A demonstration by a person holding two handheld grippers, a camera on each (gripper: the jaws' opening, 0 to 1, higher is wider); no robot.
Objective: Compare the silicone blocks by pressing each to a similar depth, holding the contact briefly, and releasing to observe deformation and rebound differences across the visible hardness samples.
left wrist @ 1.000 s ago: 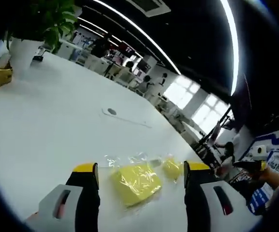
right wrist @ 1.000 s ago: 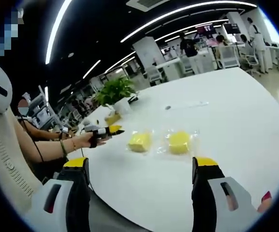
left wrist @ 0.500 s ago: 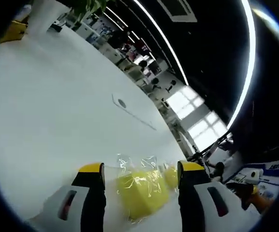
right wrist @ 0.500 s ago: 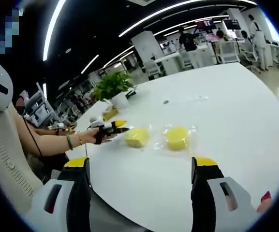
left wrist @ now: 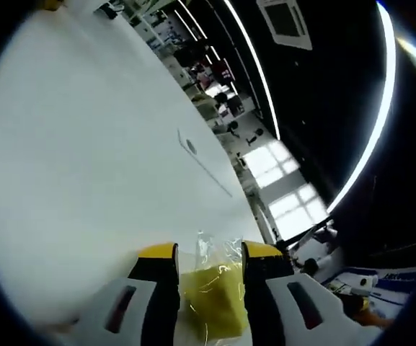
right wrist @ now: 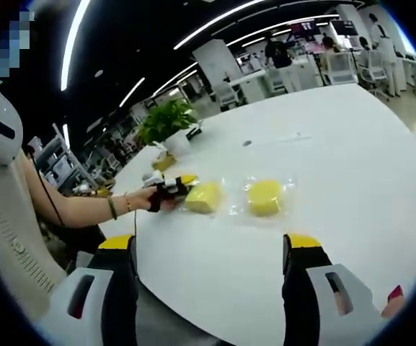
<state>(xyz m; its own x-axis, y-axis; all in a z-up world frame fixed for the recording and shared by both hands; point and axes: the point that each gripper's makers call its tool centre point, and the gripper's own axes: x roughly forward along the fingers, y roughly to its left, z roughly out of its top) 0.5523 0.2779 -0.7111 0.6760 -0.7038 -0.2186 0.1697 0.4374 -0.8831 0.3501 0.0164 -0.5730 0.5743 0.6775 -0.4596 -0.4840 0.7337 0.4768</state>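
Long ceiling light strips and bright distant windows lit the room evenly, leaving the white tabletop glaring and nearly shadowless, while fisheye distortion bent straight lines and softened detail toward both views' edges.

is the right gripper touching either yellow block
No, the right gripper is open above the white table, well short of both yellow blocks.

Over the last second the left tool has closed in on the nearer bagged yellow silicone block, its jaws narrowing from well apart to lying against the block's two sides, while in the right gripper view it has reached the block from the left.
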